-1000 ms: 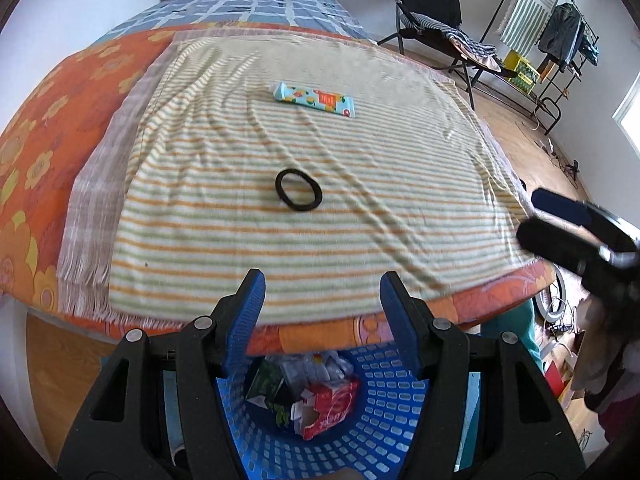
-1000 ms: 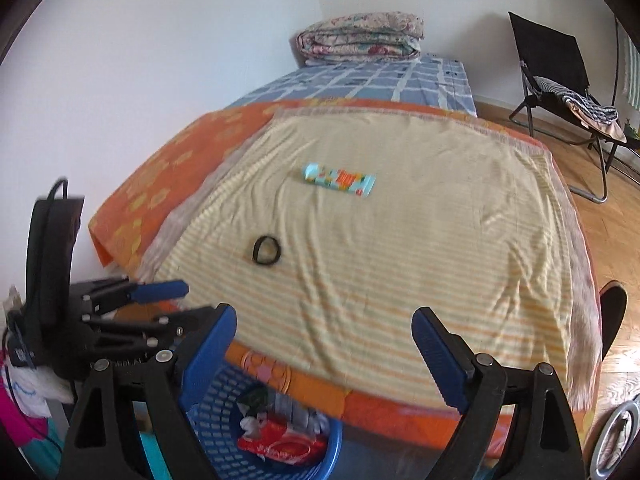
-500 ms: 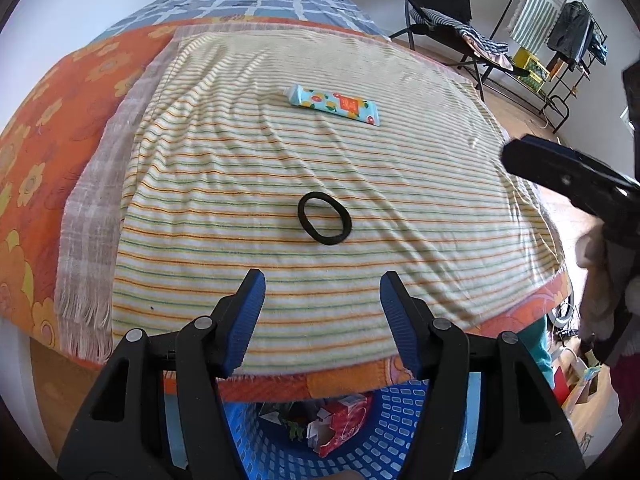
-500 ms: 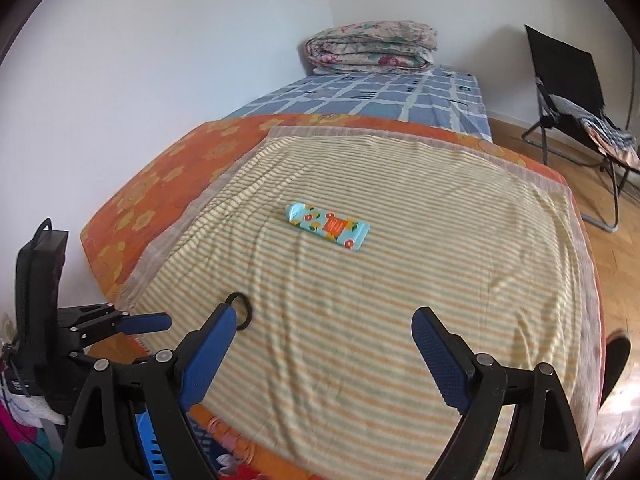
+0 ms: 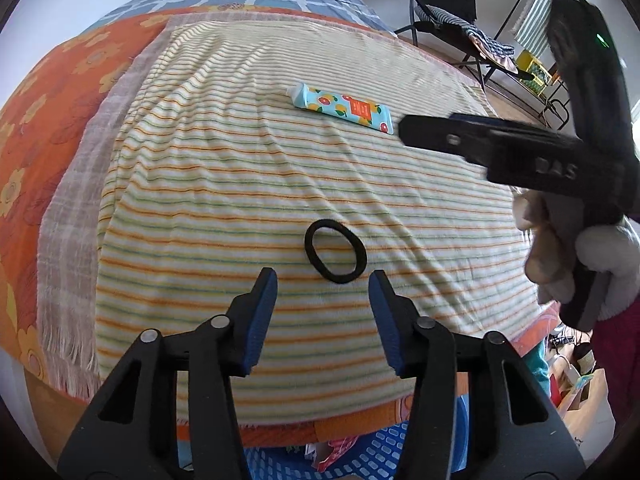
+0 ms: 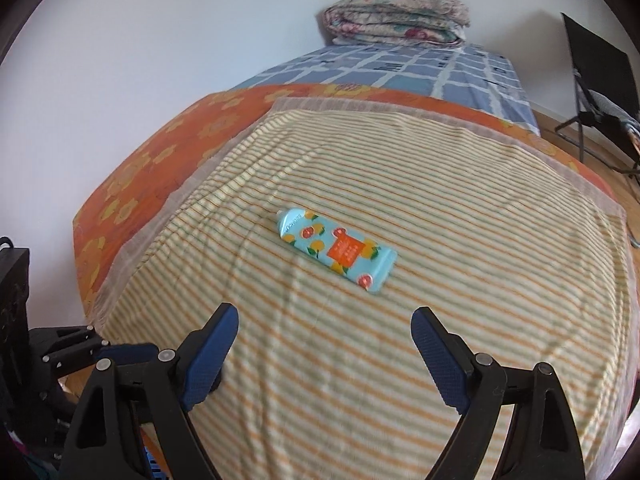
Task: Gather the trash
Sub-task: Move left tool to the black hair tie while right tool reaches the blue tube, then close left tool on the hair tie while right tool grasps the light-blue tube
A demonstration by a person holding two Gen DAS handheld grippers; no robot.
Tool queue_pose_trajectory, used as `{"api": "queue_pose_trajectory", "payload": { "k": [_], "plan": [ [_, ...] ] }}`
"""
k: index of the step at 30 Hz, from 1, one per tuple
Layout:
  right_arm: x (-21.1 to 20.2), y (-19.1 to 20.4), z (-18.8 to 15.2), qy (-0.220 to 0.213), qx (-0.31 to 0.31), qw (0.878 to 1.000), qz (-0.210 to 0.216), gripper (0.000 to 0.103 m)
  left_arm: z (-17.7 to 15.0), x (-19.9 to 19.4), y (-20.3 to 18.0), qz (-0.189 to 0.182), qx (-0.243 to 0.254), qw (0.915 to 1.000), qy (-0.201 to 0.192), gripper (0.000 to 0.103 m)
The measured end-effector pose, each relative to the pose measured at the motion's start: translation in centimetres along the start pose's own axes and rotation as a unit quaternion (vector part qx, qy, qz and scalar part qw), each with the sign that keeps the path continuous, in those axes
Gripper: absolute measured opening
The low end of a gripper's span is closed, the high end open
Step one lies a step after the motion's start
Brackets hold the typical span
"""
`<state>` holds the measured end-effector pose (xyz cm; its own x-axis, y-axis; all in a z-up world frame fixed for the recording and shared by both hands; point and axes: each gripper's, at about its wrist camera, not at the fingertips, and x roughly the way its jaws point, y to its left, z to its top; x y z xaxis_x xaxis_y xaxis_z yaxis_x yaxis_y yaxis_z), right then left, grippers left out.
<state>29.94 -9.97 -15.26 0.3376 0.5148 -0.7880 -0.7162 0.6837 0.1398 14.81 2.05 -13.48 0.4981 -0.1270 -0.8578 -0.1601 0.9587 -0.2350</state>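
1. Step in hand, as judged: approach phase of trash pickup. Two items are left on the striped blanket [image 5: 248, 176]; nothing is gripped yet.
2. L gripper [image 5: 322, 280] is aimed down at the black hair tie [image 5: 335, 251], which lies flat just beyond the fingertips, slightly R of centre. Jaws have just been closing to a mid gap; nothing is between them and the tie isn't touched.
3. R gripper [image 6: 325, 316] is spread wide, empty, and pointed at the fruit-print tube [image 6: 337, 249]. The tube lies flat and diagonal, cap end toward the far left, apart from the pads.
4. In the L view the R gripper [image 5: 404, 130] is seen from the side, its tip near the tube's crimped end; contact can't be told.
5. The blue basket [image 5: 384, 456] sits below the bed's near edge, with wrappers already in it.
6. Next move, L: a further drop is needed so one pad lands inside the ring & one outside; a thin, limp band on soft cloth is likely to slip or snag fabric.
7. Next move, R: jaws are to be brought across the tube's narrow width, then closed; both items then go to the basket.
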Motion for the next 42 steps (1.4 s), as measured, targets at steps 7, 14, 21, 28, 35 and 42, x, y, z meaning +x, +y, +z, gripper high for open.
{"api": "queue_pose_trajectory", "payload": {
  "k": [7,14,21,28,35,42],
  "plan": [
    [3.9,1.3,2.6,0.032,-0.074,0.997,-0.018,0.088,0.8,1.1,0.7,-0.007,-0.011,0.9999,0.005,0.038],
    [7.3,1.2,4.0,0.058,-0.113,0.991,-0.037,0.087,1.5,2.2,1.3,-0.008,-0.01,0.9999,0.01,0.027],
    [8.9,0.4,4.4,0.065,-0.107,0.991,-0.037,0.086,2.2,2.8,2.2,0.0,-0.009,0.9999,0.007,0.01],
    [8.8,0.2,4.8,0.05,-0.088,0.994,-0.03,0.07,2.3,2.8,2.3,0.007,-0.009,0.9999,0.003,0.007],
    [8.1,-0.7,5.1,0.045,-0.059,0.997,-0.024,0.036,2.4,2.5,2.6,0.012,-0.014,0.9998,-0.004,0.006],
    [7.2,-0.7,4.4,0.032,-0.048,0.998,-0.025,0.033,2.5,1.8,2.9,0.016,-0.018,0.9996,-0.014,0.005]
  ]
}}
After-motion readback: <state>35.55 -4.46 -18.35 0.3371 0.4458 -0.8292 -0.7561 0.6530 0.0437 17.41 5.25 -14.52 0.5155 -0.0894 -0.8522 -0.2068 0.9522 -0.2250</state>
